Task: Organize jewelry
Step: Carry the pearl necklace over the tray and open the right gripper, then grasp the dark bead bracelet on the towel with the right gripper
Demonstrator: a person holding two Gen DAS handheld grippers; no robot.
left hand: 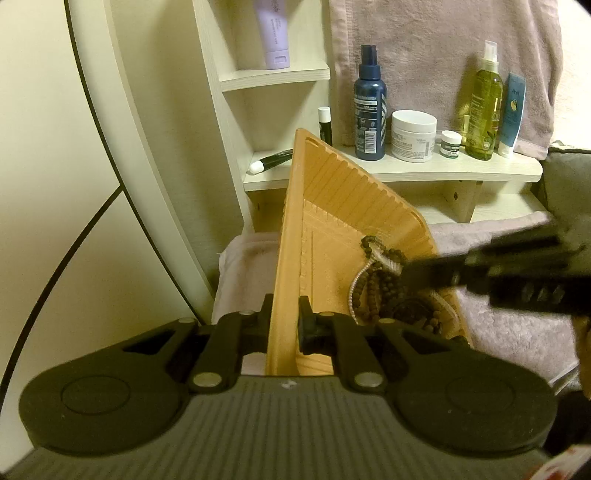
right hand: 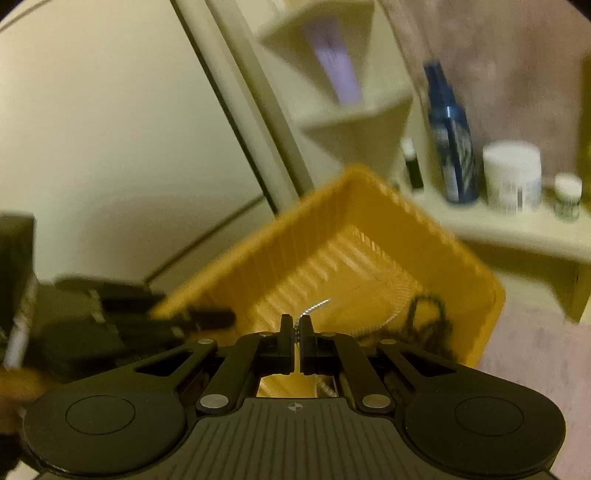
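Across the left wrist view, the left gripper had its fingers nearly closed on the near wall of a ribbed orange plastic tray, one finger outside the wall and one inside, and the tray stood tilted with its far corner raised. Inside the tray, at its lower right, lay a tangle of dark brown beaded strands mixed with a pale beaded strand. The right gripper came in blurred from the right, its tip over that tangle. Under the tray lay a pinkish fuzzy towel spread over the surface. Behind stood a cream wooden shelf with a dark blue spray bottle, a white cream jar, a small green-labelled jar, a yellow-green spray bottle, a blue and white tube and a black stick with a white cap. A lilac tube sat on a higher shelf, and another pinkish cloth hung behind the bottles. A curved cream panel with a dark edge filled the left side.

From the right wrist view, motion blur softened everything. The right gripper's fingers were shut tight on a thin silvery chain, whose free end curled up above the fingertips. Beyond them was the orange tray, dark beads a smear at its right, with the left gripper clamped on its left rim. The shelf and bottles showed at upper right.
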